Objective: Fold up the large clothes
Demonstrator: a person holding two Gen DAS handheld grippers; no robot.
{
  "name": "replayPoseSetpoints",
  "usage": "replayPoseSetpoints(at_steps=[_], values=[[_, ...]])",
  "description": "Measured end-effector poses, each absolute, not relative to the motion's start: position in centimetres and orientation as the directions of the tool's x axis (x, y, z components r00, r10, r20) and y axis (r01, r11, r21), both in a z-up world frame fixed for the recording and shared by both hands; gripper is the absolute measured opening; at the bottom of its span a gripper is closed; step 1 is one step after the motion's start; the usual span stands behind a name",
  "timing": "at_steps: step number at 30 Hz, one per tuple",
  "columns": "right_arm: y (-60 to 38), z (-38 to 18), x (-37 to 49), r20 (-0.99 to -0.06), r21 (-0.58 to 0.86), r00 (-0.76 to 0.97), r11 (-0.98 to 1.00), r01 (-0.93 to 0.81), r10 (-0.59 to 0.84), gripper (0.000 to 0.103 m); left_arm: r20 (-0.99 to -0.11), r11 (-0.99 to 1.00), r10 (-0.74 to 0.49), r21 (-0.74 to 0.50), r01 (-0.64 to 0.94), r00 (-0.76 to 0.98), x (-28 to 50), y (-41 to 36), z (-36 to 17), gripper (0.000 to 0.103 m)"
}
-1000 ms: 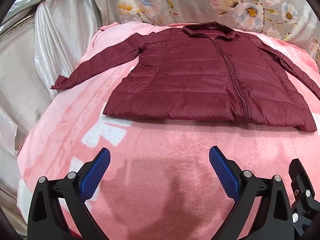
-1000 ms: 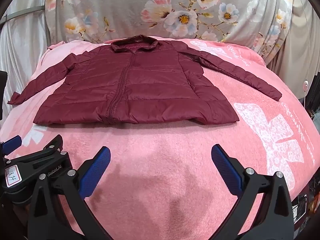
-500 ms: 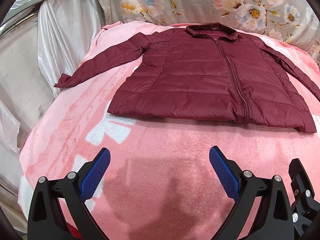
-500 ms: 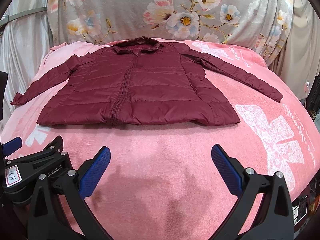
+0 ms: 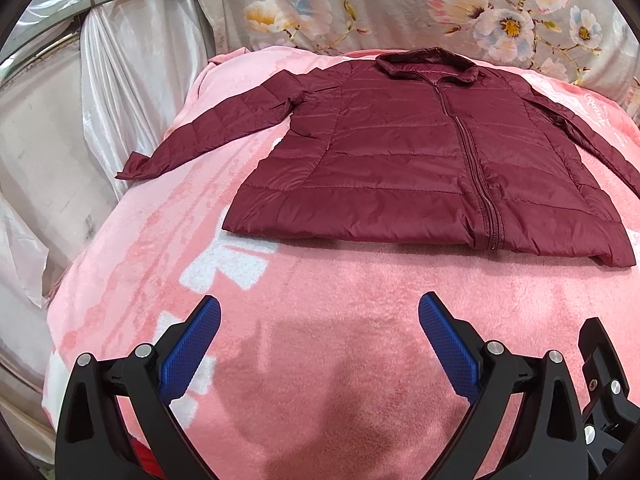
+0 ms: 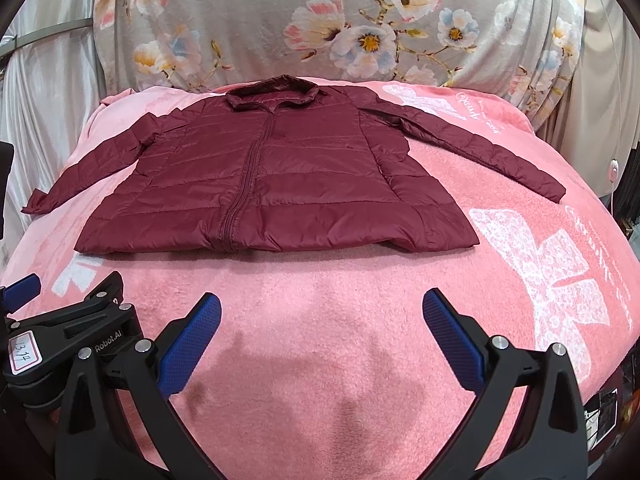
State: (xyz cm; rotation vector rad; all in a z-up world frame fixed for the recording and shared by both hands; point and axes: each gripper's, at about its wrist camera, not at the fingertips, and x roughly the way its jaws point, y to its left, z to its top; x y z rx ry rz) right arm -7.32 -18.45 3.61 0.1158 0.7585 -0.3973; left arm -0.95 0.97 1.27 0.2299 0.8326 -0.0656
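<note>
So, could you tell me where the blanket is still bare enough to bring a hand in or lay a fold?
The widest bare stretch lies between the jacket hem and both open grippers, left and right. Another runs right of the body, below the spread right sleeve. The wedge between the left sleeve and the body is narrower. The collar end, against the floral cloth, is tight.
</note>
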Motion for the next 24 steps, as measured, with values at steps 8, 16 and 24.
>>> replayPoseSetpoints(at_steps=[8, 16, 24], values=[[-18.43, 3.61, -7.38, -0.689, -0.038, 0.657, 0.92, 0.39, -0.307, 0.098, -0.743, 0.973, 0.036, 0.178, 0.146, 0.669, -0.87, 1.19, 1.16, 0.097], [-18.45, 3.4, -7.37, -0.692, -0.034, 0.655, 0.92, 0.391, -0.304, 0.098, -0.748, 0.974, 0.037, 0.176, 0.145, 0.662, -0.67, 1.24, 1.48, 0.097], [-18.4, 2.95, -7.19, -0.696, -0.035, 0.65, 0.919, 0.393, -0.304, 0.098, -0.753, 0.973, 0.042, 0.179, 0.143, 0.656, -0.49, 1.27, 0.96, 0.097]])
